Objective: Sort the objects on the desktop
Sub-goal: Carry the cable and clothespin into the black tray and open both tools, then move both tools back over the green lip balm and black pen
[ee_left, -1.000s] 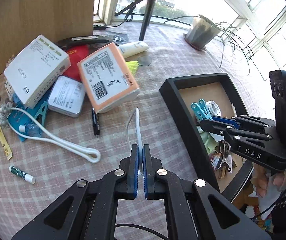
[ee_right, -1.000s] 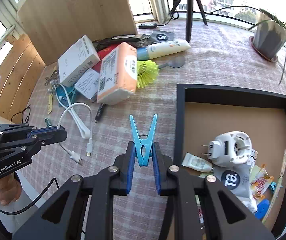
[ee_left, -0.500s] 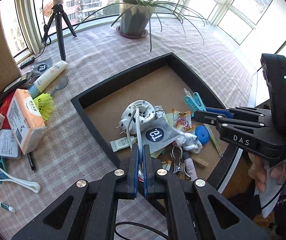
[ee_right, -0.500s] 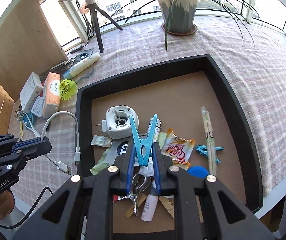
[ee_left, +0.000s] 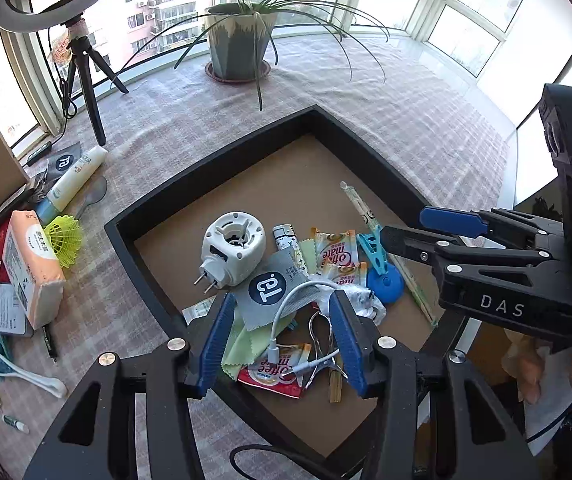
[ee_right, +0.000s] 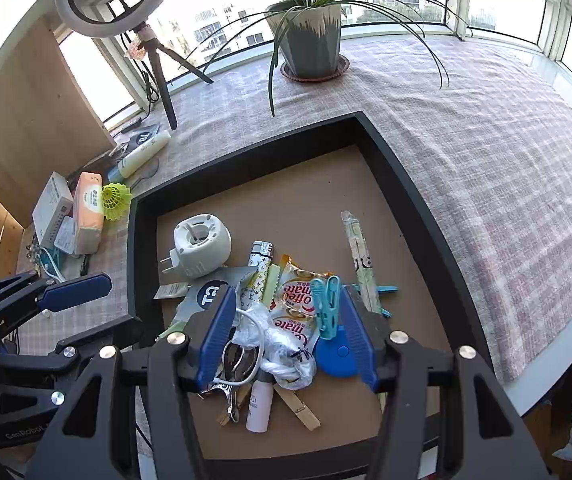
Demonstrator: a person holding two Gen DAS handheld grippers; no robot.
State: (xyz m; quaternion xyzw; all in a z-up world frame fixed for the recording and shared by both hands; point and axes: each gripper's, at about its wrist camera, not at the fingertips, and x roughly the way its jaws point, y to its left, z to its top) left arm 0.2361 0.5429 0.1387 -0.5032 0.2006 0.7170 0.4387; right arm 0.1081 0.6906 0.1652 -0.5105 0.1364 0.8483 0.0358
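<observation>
1. Left wrist view: the left gripper (ee_left: 282, 336) hangs spread wide above the black tray (ee_left: 222, 172), gripping nothing. The white cable (ee_left: 292, 312) lies loose on the pile inside, dropped in for sorting.
2. Right wrist view: the right gripper (ee_right: 288, 332) gapes too, empty. The blue clothespin (ee_right: 328, 306) rests in the tray, leaning against its right finger.

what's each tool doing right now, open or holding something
Left tool: open, holding nothing; white cable lies below.
Right tool: open, holding nothing; blue clothespin released.
</observation>
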